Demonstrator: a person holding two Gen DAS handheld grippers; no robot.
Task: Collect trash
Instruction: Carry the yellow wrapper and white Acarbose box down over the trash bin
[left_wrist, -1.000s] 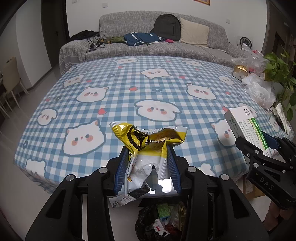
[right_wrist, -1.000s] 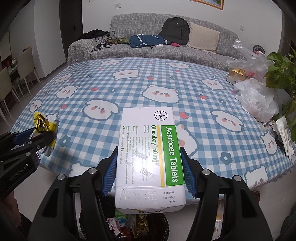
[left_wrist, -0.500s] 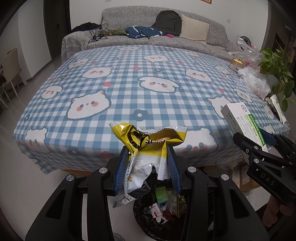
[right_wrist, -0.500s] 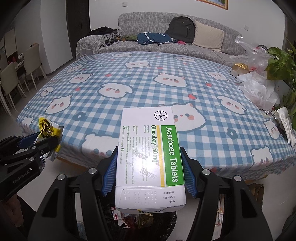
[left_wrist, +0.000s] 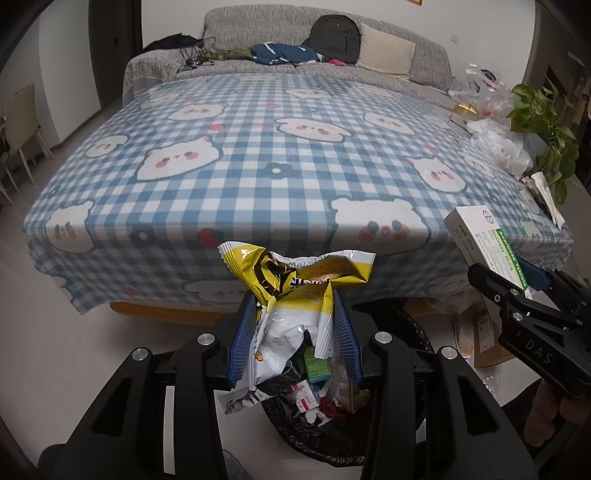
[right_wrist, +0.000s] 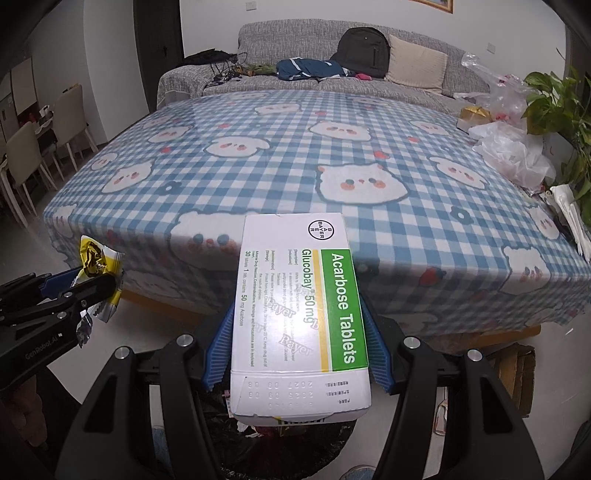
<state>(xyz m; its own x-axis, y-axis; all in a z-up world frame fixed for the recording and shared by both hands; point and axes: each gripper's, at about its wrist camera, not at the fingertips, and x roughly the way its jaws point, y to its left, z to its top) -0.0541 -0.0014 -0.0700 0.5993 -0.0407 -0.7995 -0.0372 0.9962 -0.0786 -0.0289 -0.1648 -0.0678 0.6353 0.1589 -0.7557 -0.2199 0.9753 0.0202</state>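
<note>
My left gripper (left_wrist: 293, 328) is shut on a crumpled yellow and white snack wrapper (left_wrist: 295, 291), held above a black-lined trash bin (left_wrist: 332, 424) on the floor with several pieces of trash in it. My right gripper (right_wrist: 295, 328) is shut on a white and green Acarbose tablet box (right_wrist: 301, 314), also over the bin (right_wrist: 266, 439). The box (left_wrist: 487, 240) and right gripper (left_wrist: 532, 310) show at the right of the left wrist view. The wrapper (right_wrist: 98, 264) and left gripper (right_wrist: 74, 291) show at the left of the right wrist view.
A table with a blue checked bear cloth (left_wrist: 277, 155) stands just beyond the bin. Plastic bags (right_wrist: 513, 151) and a potted plant (right_wrist: 561, 107) sit at its right edge. A grey sofa (left_wrist: 295, 55) is behind. Chairs (right_wrist: 33, 155) stand left. A cardboard box (right_wrist: 517, 373) lies on the floor right.
Both grippers have drawn back from over the table and lowered, so they now hang past the table's near edge above the trash bin. Both still hold their items.
</note>
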